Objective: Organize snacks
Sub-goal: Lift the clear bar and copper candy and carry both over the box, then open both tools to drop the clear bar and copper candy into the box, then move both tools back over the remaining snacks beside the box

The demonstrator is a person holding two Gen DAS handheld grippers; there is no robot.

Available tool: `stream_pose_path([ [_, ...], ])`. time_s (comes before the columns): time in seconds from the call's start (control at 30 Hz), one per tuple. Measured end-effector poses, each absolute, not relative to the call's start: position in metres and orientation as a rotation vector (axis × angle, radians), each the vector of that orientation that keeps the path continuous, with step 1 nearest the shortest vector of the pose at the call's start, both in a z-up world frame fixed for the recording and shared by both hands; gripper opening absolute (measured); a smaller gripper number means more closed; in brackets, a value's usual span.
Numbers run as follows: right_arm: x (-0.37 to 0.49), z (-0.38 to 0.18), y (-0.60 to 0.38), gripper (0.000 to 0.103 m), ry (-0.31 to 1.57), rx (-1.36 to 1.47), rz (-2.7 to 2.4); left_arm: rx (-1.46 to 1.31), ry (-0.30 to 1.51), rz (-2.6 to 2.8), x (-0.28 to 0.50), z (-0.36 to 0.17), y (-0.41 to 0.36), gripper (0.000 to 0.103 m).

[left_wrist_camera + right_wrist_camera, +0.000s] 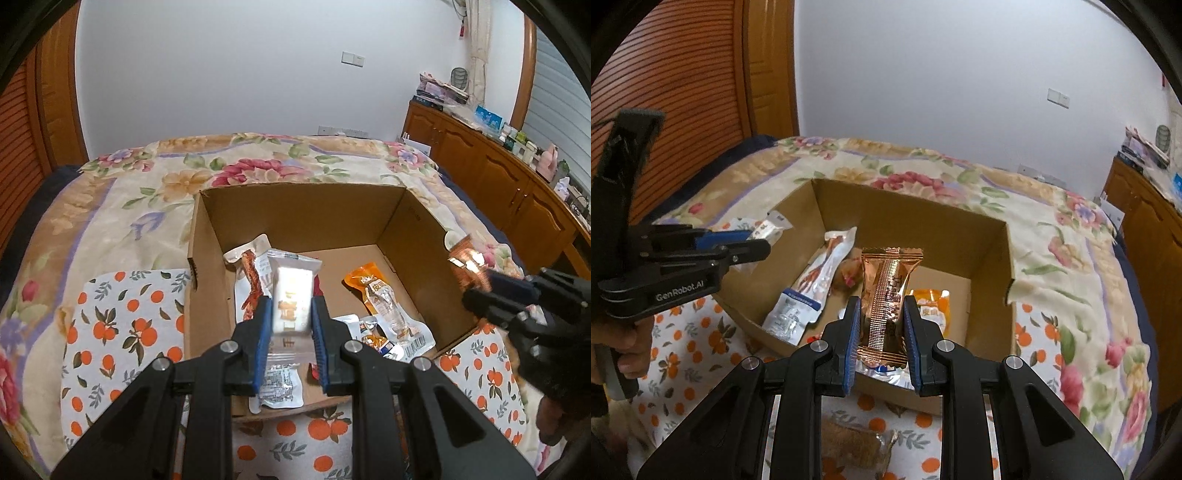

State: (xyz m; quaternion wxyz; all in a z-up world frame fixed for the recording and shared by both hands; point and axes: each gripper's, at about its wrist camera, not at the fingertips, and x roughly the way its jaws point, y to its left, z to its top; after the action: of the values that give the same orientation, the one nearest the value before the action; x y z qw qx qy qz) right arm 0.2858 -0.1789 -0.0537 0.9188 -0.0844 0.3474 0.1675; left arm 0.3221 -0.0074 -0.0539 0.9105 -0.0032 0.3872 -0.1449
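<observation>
the box [295, 218] sits open on the bed, and everything here is best placed against it. inside it already lie a long white pack with a red-brown snack [812, 284] along the left wall, an orange pack [380, 295] toward the right, and a few smaller packs at the near wall, so a good part of the sorting looks done. over the box's near edge the left gripper [290, 332] pinches a clear pack with a white block [293, 295], its pads pressed on both sides. the right gripper [881, 332] is clamped on a copper pack [886, 295], held upright above the near side of the box; from the left camera that same pack shows just outside the right wall. neither pack has been let go yet, so both are left to drop in. in front of the box, on the orange-print cloth [122, 325], one brown snack [857, 446] lies unpicked, so at least that one is left too. beyond the box there's only the floral quilt [1071, 258].
</observation>
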Motion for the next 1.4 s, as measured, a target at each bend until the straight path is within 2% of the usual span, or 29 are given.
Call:
stream_pose_path([
  [0.53,0.315,-0.099,-0.179,0.021,0.820,-0.166,0.318,-0.016,0.914,-0.296,0.330,-0.094,-0.006,0.019],
  [0.73,0.318,-0.106,-0.183,0.023,0.838,-0.140,0.311,-0.020,0.920,-0.295,0.331,-0.096,-0.006,0.023],
  [0.87,0.321,-0.107,-0.185,0.023,0.843,-0.121,0.310,-0.032,0.915,-0.296,0.330,-0.096,-0.005,0.043],
  [1.0,0.320,-0.106,-0.187,0.028,0.837,-0.115,0.311,-0.032,0.908,-0.288,0.329,-0.093,-0.004,0.047],
  [1.07,0.317,-0.102,-0.187,0.038,0.827,-0.108,0.311,-0.036,0.896,-0.288,0.326,-0.090,-0.003,0.049],
  [1.2,0.306,-0.091,-0.189,0.041,0.803,-0.110,0.314,-0.018,0.882,-0.278,0.318,-0.083,-0.005,0.054],
  [1.4,0.270,-0.075,-0.195,0.047,0.785,-0.103,0.330,-0.008,0.853,-0.288,0.293,-0.070,-0.008,0.072],
])
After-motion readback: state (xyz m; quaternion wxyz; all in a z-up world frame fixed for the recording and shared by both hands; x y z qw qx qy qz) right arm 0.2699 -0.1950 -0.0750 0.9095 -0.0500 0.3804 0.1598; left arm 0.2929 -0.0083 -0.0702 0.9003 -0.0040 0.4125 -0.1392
